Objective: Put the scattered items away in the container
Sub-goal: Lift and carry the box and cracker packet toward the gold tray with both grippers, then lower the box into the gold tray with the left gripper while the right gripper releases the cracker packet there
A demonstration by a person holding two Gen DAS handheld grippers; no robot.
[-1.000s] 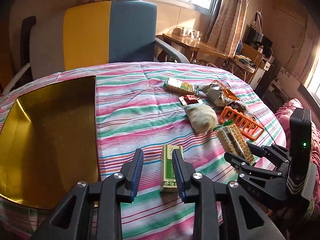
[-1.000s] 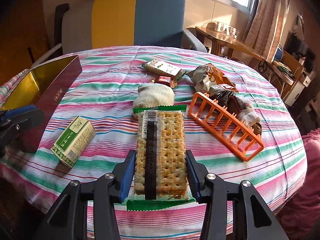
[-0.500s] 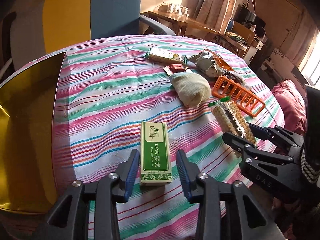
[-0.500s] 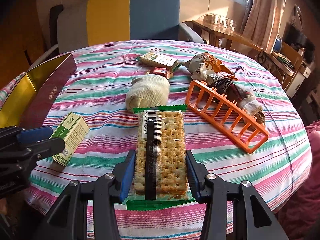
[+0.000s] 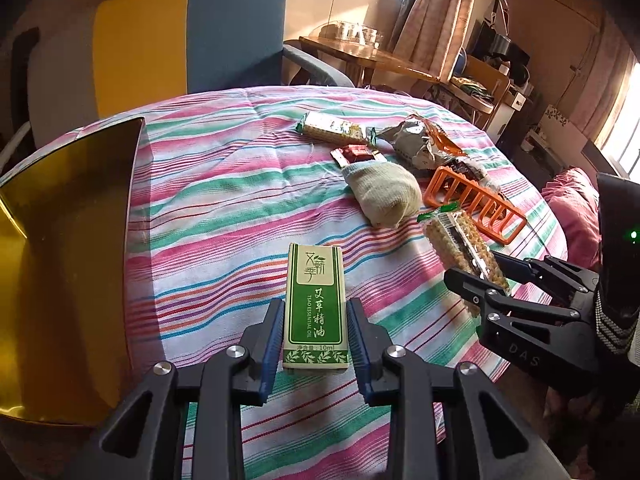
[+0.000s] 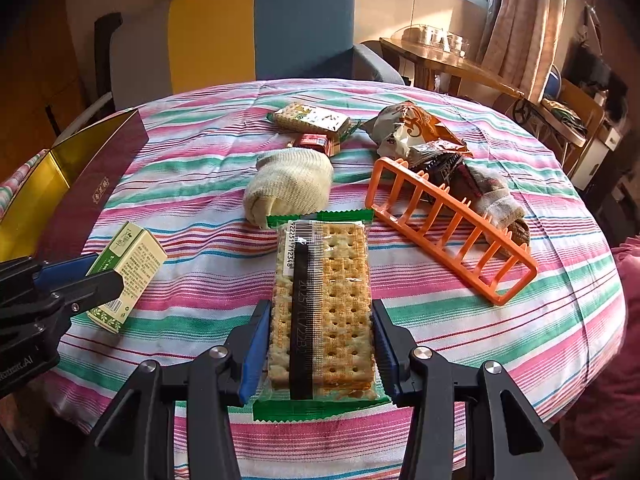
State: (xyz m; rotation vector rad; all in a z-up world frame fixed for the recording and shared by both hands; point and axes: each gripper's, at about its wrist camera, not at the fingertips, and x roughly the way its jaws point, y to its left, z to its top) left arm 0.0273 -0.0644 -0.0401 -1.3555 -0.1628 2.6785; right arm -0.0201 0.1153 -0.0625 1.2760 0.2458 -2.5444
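My left gripper [image 5: 316,307] is shut on a green essential-oil box [image 5: 316,280], pads pressed to its long sides low over the striped cloth. From the right wrist view this box [image 6: 130,268] sits at the left, tilted in the left gripper [image 6: 82,280]. My right gripper [image 6: 320,309] is shut on a clear packet of crackers [image 6: 322,304], held above the table. The left wrist view shows that packet [image 5: 460,244] in the right gripper [image 5: 478,276]. The container, a gold-lined box [image 5: 60,248] with maroon outer walls [image 6: 100,188], stands open at the table's left.
On the round table [image 6: 460,340] lie another cracker packet [image 6: 312,118], a red wrapper [image 6: 314,142], a rolled pale sock [image 6: 290,186], an orange rack [image 6: 448,224], crumpled snack bags [image 6: 412,128] and a dark sock [image 6: 496,200]. A blue-and-yellow chair [image 6: 260,28] stands behind.
My left gripper slid forward around the green box and closed on its sides. The right gripper kept the cracker packet held and barely moved.
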